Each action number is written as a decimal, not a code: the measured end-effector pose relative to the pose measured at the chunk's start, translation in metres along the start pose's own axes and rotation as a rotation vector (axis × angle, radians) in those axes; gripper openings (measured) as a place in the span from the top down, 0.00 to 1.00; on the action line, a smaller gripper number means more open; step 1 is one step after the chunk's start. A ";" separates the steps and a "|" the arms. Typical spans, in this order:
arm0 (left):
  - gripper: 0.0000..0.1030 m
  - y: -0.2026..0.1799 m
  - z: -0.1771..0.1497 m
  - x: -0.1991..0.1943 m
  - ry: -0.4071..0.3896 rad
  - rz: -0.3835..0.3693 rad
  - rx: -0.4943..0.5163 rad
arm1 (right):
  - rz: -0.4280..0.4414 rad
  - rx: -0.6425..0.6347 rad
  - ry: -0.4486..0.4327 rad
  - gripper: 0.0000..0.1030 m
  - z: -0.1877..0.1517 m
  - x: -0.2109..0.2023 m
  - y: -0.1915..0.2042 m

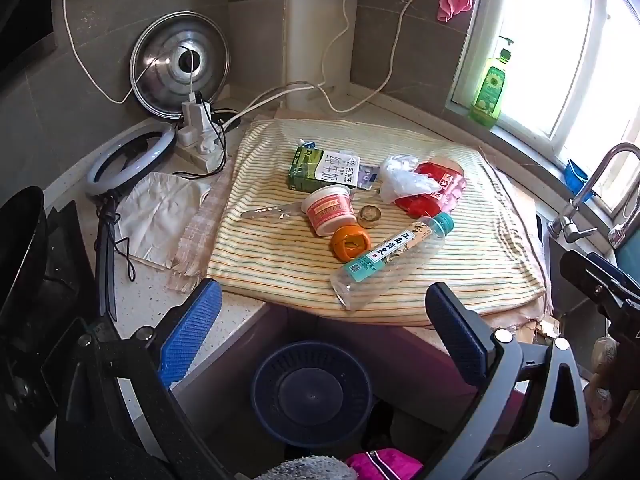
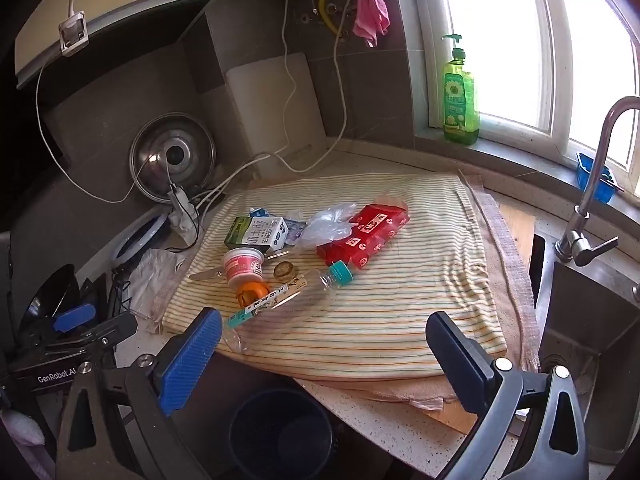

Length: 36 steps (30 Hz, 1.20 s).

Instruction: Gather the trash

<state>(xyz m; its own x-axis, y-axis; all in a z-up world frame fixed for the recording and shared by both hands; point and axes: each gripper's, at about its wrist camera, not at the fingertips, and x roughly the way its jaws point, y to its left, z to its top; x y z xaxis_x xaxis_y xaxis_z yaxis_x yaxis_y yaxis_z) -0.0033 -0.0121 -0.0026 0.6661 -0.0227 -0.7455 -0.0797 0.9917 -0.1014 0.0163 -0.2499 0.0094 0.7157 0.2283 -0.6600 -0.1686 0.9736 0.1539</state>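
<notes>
The empty water bottle lies on the striped cloth, its long axis running from near-left to far-right, cap far. Both the left gripper and the right gripper hang released and hold nothing; the left one seems nearer, though the fisheye makes this uncertain

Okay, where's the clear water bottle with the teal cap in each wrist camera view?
Left wrist view: the water bottle lies right of centre on the striped cloth, cap pointing up-right, just past the open left gripper.
Right wrist view: the water bottle lies left of centre, base nearest the open right gripper.
Shared landmark: the orange lid touching its side.
</notes>
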 end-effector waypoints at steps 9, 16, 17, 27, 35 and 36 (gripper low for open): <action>0.00 -0.004 -0.002 0.000 0.002 -0.005 0.004 | 0.011 0.020 0.008 0.00 -0.002 -0.002 -0.006; 0.00 -0.004 -0.003 0.000 0.014 -0.041 -0.006 | 0.042 0.033 0.016 0.00 -0.003 -0.001 -0.003; 0.00 -0.003 -0.002 0.000 0.016 -0.047 -0.011 | 0.045 0.032 0.017 0.00 -0.004 -0.001 -0.002; 0.00 -0.002 -0.003 0.000 0.031 -0.078 -0.025 | 0.081 0.037 0.028 0.00 -0.005 0.000 -0.001; 0.00 -0.005 -0.004 -0.001 0.034 -0.082 -0.026 | 0.094 0.046 0.038 0.00 -0.009 0.000 -0.003; 0.00 -0.005 -0.004 -0.001 0.034 -0.082 -0.026 | 0.094 0.047 0.038 0.00 -0.009 0.000 -0.003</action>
<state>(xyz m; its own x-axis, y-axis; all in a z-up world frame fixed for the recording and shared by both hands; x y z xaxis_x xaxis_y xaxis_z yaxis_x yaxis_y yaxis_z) -0.0066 -0.0178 -0.0043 0.6455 -0.1086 -0.7560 -0.0452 0.9827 -0.1797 0.0108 -0.2524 0.0019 0.6719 0.3188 -0.6685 -0.2007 0.9472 0.2500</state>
